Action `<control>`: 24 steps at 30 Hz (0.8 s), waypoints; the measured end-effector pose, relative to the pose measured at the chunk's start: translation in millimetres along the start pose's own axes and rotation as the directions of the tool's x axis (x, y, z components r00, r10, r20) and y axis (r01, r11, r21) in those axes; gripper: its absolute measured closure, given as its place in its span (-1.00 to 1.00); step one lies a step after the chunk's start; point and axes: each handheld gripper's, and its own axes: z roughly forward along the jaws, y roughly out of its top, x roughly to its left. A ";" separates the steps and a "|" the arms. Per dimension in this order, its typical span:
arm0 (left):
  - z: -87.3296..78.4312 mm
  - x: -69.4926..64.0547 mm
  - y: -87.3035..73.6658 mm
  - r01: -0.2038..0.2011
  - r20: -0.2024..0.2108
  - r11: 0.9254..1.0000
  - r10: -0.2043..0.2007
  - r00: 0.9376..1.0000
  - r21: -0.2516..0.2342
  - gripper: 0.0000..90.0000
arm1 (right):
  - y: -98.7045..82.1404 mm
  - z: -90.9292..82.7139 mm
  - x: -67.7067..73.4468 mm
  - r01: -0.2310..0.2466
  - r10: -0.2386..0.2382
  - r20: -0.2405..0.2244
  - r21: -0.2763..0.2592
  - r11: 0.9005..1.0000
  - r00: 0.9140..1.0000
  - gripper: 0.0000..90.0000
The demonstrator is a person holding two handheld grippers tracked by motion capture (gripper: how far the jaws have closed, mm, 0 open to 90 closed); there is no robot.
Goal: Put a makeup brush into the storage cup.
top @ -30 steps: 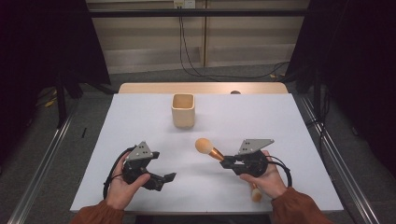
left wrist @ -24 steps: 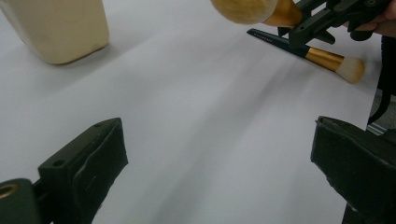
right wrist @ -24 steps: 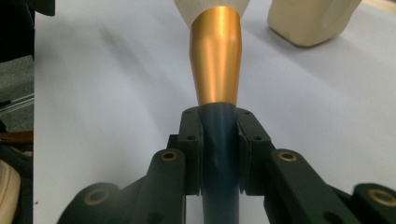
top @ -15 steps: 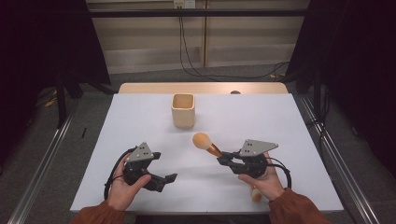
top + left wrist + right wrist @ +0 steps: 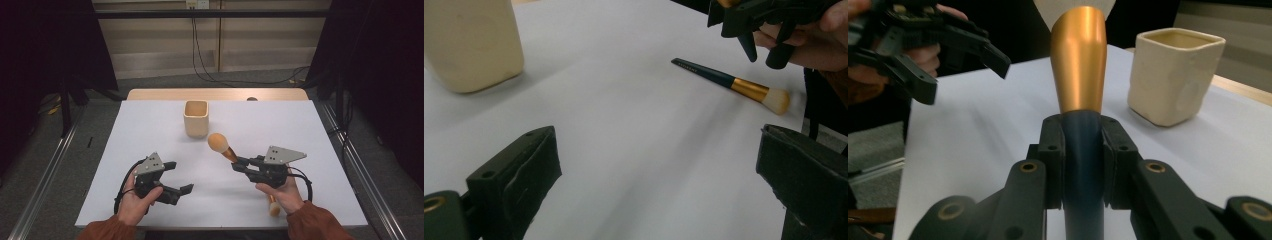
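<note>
While cup (image 5: 196, 118) waits toward table's (image 5: 320, 150) far edge, I keep right gripper (image 5: 239, 165) pinching brush (image 5: 222, 146) handle, head raised for insertion; left gripper (image 5: 181, 176) spread, idle near front edge.

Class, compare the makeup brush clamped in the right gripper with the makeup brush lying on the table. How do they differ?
The dark-handled brush with the gold ferrule in the right gripper is lifted and clamped by its handle; the slim dark-handled brush with pale bristles lies flat and untouched on the white table. The held brush's ferrule looks broader. Both have dark handles and gold ferrules.
</note>
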 end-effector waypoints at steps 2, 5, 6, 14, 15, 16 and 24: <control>0.2 -1.3 1.3 -0.002 -0.002 1.000 0.002 1.000 -0.010 -0.92 | 0.2 -0.4 0.8 -0.002 0.002 -0.007 -0.022 1.000 1.000 0.66; 1.5 -2.6 3.0 0.000 -0.011 0.999 -0.001 1.000 -0.034 -0.92 | 1.0 -0.8 1.3 -0.008 0.007 -0.016 -0.047 0.999 1.000 0.66; 2.1 -3.0 3.4 0.005 -0.011 0.999 -0.005 1.000 -0.043 -0.92 | 1.4 -0.9 1.3 -0.013 0.012 -0.015 -0.054 0.998 1.000 0.66; 13.5 -4.3 13.3 0.037 0.036 0.987 -0.032 0.999 -0.159 -0.86 | 1.7 -0.4 0.5 -0.044 0.040 -0.041 -0.084 0.995 0.998 0.66; 14.9 -5.1 14.4 0.038 0.025 0.985 -0.034 0.999 -0.167 -0.87 | 1.7 -0.4 1.0 -0.044 0.041 -0.042 -0.085 0.995 0.998 0.66; 16.5 -5.3 15.1 0.043 0.031 0.984 -0.038 0.999 -0.174 -0.87 | 1.7 -0.3 1.2 -0.044 0.040 -0.044 -0.085 0.995 0.998 0.66; 24.6 -9.6 20.8 0.016 0.059 0.984 -0.006 0.998 -0.179 -0.88 | 1.7 2.1 2.4 -0.045 0.040 -0.069 -0.064 0.997 0.997 0.66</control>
